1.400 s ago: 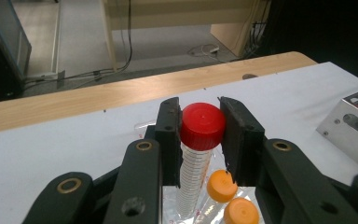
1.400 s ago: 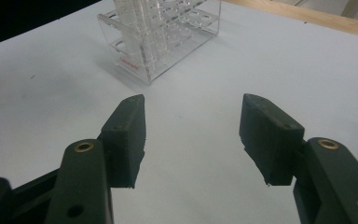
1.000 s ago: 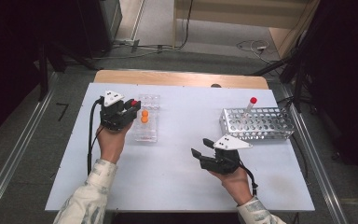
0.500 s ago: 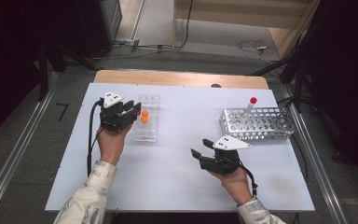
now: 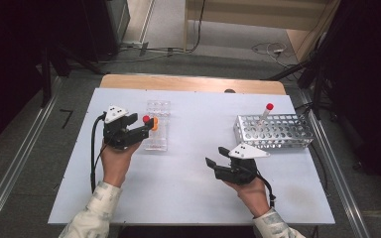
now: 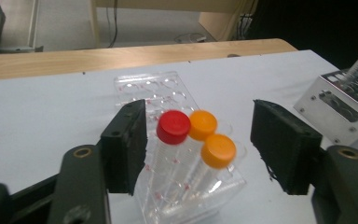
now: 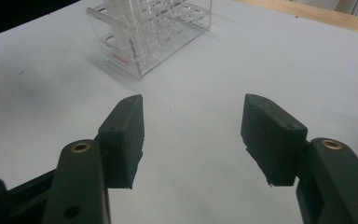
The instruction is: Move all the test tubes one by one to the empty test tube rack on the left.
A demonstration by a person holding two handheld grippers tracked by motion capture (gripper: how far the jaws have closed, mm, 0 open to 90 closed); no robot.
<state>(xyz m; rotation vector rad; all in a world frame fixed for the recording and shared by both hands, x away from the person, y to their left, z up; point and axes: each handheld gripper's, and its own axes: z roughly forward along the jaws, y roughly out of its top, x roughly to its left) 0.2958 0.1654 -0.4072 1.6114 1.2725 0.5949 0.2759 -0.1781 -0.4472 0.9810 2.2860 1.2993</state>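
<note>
From above, the left gripper (image 5: 146, 126) sits at the clear rack (image 5: 157, 130), its jaws parted around the red-capped tube (image 5: 146, 119); they have just been opening. The right gripper (image 5: 217, 157) rests open on the white table (image 5: 188, 188).

In the left gripper view, the red-capped tube stands in the rack between the fingers (image 6: 126, 144), near the left one, two orange-capped tubes (image 6: 218, 150) beside it.

In the right gripper view, the fingers (image 7: 123, 135) stand apart over bare table, the rack beyond them.

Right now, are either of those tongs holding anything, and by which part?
Nothing is held. The left tongs have just opened around the red-capped tube in the clear rack; the right tongs are open.
</note>
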